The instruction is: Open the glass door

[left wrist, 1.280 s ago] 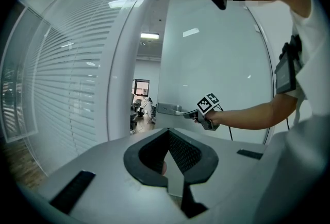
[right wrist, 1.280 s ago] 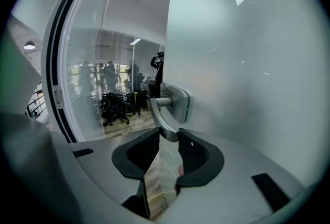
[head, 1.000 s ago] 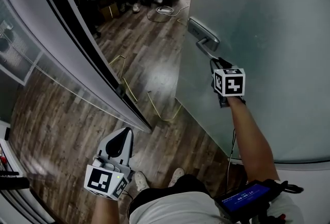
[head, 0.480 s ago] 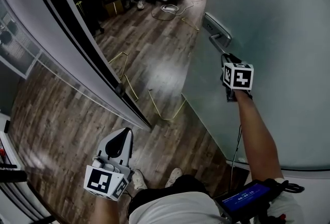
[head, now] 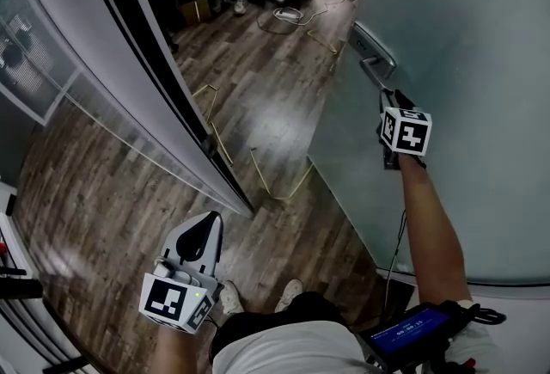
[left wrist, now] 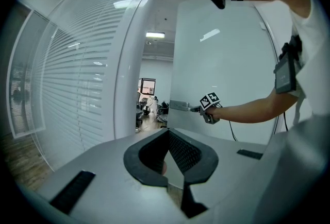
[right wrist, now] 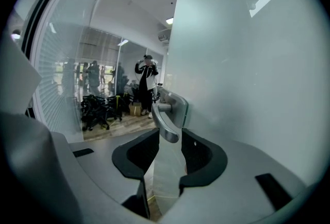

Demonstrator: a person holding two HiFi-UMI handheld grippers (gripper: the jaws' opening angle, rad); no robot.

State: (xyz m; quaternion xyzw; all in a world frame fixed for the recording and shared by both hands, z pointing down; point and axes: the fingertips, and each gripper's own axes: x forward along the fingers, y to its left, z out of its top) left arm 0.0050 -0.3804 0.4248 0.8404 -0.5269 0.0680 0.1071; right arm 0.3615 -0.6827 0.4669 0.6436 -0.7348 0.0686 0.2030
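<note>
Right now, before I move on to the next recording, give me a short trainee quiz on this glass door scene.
1. True or false: the left gripper grips the silver metal lever handle.
2. What stands between the jaws of the right gripper? A) a cable B) the lever handle C) nothing
3. Is the frosted glass door shut or standing open?
Key: 1 false: it hangs low, jaws together, empty. 2 B. 3 open: the brown wooden floor shows past its edge.
</note>
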